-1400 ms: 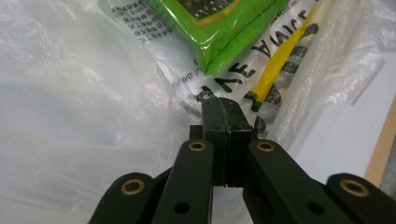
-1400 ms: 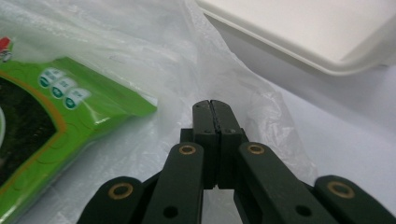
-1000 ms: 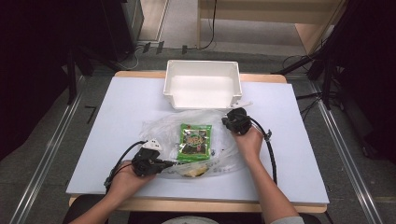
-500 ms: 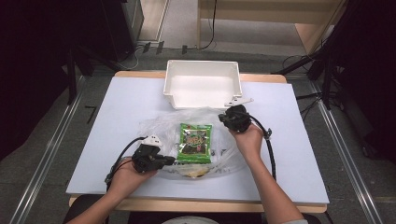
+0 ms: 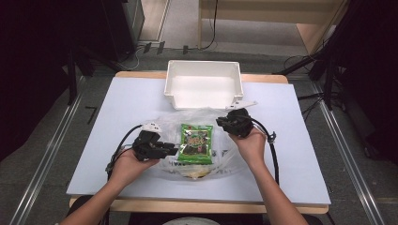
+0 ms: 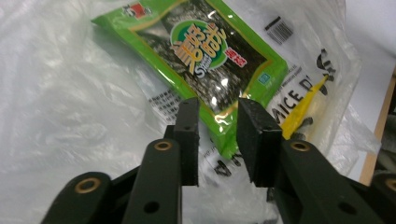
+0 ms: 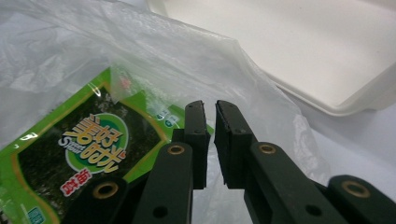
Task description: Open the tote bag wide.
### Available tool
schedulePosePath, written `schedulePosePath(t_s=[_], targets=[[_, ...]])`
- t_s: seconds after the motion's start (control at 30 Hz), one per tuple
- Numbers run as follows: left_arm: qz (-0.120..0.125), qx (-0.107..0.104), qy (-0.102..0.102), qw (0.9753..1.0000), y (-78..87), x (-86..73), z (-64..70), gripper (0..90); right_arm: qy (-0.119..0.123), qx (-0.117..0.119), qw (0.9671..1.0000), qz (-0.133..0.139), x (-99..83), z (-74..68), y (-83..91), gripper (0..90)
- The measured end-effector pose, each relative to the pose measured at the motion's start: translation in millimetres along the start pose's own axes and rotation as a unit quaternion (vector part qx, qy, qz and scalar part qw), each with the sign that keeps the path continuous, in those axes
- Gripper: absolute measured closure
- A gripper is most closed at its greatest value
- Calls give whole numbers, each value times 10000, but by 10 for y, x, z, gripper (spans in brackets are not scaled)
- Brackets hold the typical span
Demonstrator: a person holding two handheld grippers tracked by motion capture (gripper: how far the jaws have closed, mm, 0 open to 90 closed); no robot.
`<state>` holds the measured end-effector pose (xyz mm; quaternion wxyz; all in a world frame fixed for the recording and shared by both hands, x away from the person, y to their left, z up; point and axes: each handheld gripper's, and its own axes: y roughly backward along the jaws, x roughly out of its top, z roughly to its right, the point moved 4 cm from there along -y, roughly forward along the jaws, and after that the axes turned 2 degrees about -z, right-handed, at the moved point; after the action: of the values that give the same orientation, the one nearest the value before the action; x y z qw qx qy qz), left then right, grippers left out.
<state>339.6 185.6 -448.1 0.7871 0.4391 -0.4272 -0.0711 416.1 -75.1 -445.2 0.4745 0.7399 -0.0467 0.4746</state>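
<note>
A green seaweed snack packet lies flat on a crumpled clear plastic bag at the table's middle. My left gripper is at the packet's near left side. In the left gripper view it stands open, and the packet's corner lies just past its jaws. My right gripper is at the bag's far right edge. In the right gripper view it has its jaws almost together on the raised bag film, with the packet to their left.
A white tray stands at the table's far edge, just beyond the bag, and its rim is close to my right gripper. A second wrapper with black lettering and yellow print lies under the green packet. Cables trail from both grippers.
My left gripper has moved forward, closer to the packet's side. My right gripper has shifted slightly left and nearer along the bag's edge. The packet has stayed put.
</note>
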Motion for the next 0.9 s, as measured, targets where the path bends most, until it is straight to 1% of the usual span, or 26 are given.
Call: schedulePosePath(t_s=[0.03, 0.13, 0.27, 0.3, 0.33, 0.37, 0.4, 0.47, 0.53, 0.6, 0.73, 0.83, 0.9], targets=[[40, 12, -28, 10000, -2, 16, -4, 676, -19, 41, 10000, 32, -7, -16, 18, 829], [43, -1, 16, 10000, -12, 61, -21, 634, -50, 104, 9999, 37, -33, -41, 38, 812], [20, -44, 28, 10000, -16, 116, -54, 573, -6, 106, 9999, -2, -64, -57, 46, 799], [27, -65, 58, 10000, -15, 146, -67, 573, 6, 95, 10000, -9, -72, -62, 51, 794], [39, -84, 56, 9999, -12, 173, -80, 540, -14, 135, 9999, -20, -86, -74, 72, 781], [62, -69, 75, 9999, -7, 198, -90, 533, 14, 153, 9999, -12, -88, -73, 81, 774], [101, -57, 42, 9999, -3, 215, -103, 523, 2, 177, 9998, -8, -88, -84, 101, 765], [153, -8, 87, 9998, -2, 247, -125, 491, 27, 169, 9999, 1, -88, -102, 132, 736], [186, -21, 126, 9997, -7, 279, -146, 470, 40, 188, 9998, 38, -89, -122, 155, 717], [197, 0, 118, 9997, -7, 302, -158, 455, 26, 240, 9997, 77, -96, -141, 175, 674], [220, -23, 84, 9997, -5, 348, -197, 420, -17, 362, 9993, 104, -130, -175, 219, 590], [328, -20, 39, 9995, 5, 372, -228, 394, -32, 401, 9991, 108, -160, -186, 250, 559], [390, 36, 3, 9992, 14, 378, -251, 381, -91, 435, 9989, 114, -179, -197, 273, 542]])
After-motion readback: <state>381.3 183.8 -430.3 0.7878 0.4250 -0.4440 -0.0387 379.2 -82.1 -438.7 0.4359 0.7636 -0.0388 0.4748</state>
